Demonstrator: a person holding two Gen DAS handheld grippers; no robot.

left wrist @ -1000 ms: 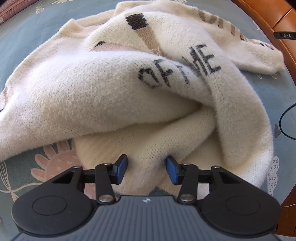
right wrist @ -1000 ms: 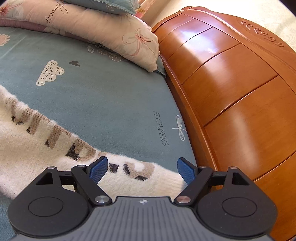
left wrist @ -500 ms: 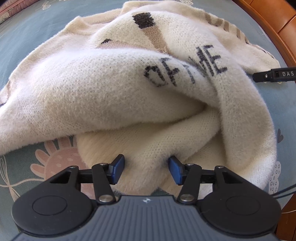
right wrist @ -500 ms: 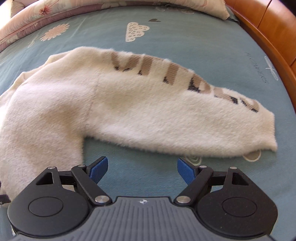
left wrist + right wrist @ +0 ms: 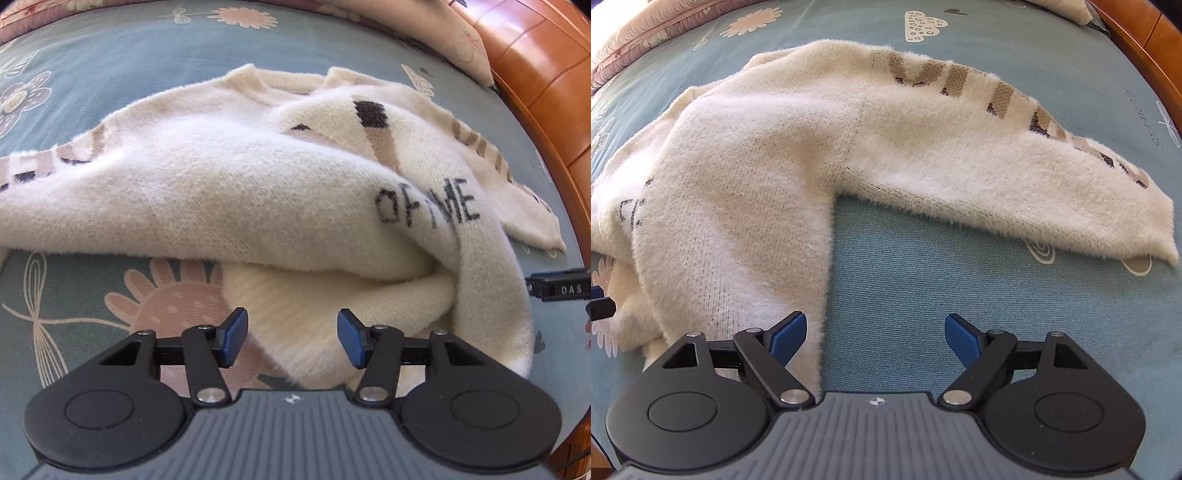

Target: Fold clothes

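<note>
The left tool (image 5: 291, 336) is hanging half open, holding nothing, over the fluffy cream sweater (image 5: 258, 192). The right tool (image 5: 875, 338) is standing wide, empty, at the sweater's side edge. The sweater is lying bunched on the blue flowery bed (image 5: 923, 288), one sleeve (image 5: 1015, 177) pointing to three o'clock.

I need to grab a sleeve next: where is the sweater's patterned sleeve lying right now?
In the right wrist view the sleeve stretches rightward across the blue bedsheet, beyond the open right gripper, its cuff end toward the wooden bed frame.
</note>
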